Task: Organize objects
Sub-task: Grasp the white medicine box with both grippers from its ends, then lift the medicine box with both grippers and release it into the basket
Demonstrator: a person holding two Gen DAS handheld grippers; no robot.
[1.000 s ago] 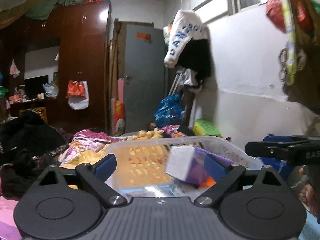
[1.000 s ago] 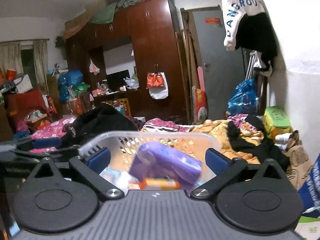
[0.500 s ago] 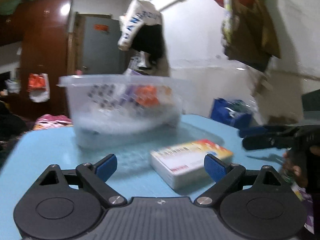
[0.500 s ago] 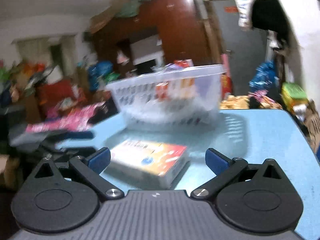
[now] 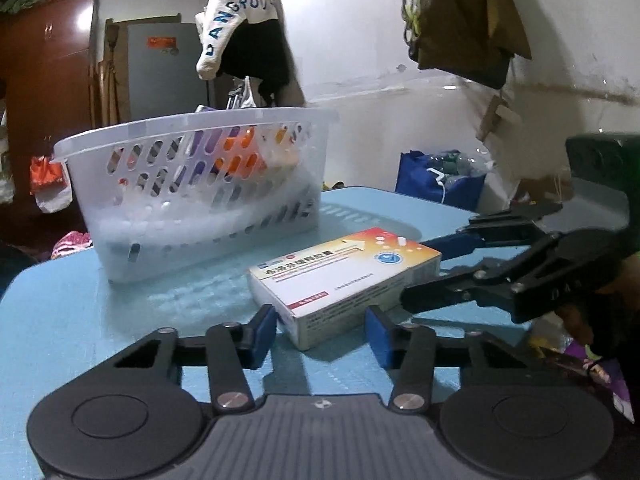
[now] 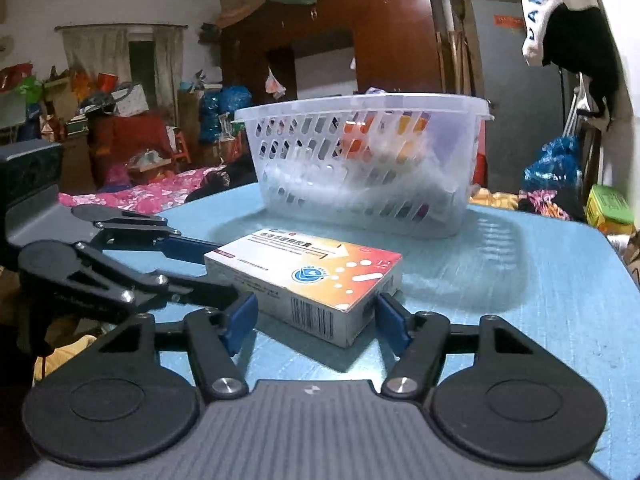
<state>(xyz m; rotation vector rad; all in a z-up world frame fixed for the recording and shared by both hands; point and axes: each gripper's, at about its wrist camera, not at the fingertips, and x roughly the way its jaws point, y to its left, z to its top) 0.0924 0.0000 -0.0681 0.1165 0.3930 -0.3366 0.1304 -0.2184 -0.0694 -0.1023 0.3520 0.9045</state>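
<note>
on the blue table (image 5: 60, 312), the medicine box (image 5: 344, 276) is flanked by the just-narrowed jaws of the left gripper (image 5: 320, 330) and right gripper (image 6: 316, 320); contact seemingly lacking, near the basket (image 5: 192, 188).

wardrobe (image 6: 360, 36) | grey door (image 5: 168, 72) | white hoodie (image 5: 228, 20) | blue bag (image 5: 436, 184)

White garment (image 5: 230, 12) hanging at 11 o'clock: dark letters "DANGROU". Medicine box (image 6: 304, 280) lying on the table at centre: the number "12" on its orange top, a barcode on its near end; its Chinese title line is too small to read.
</note>
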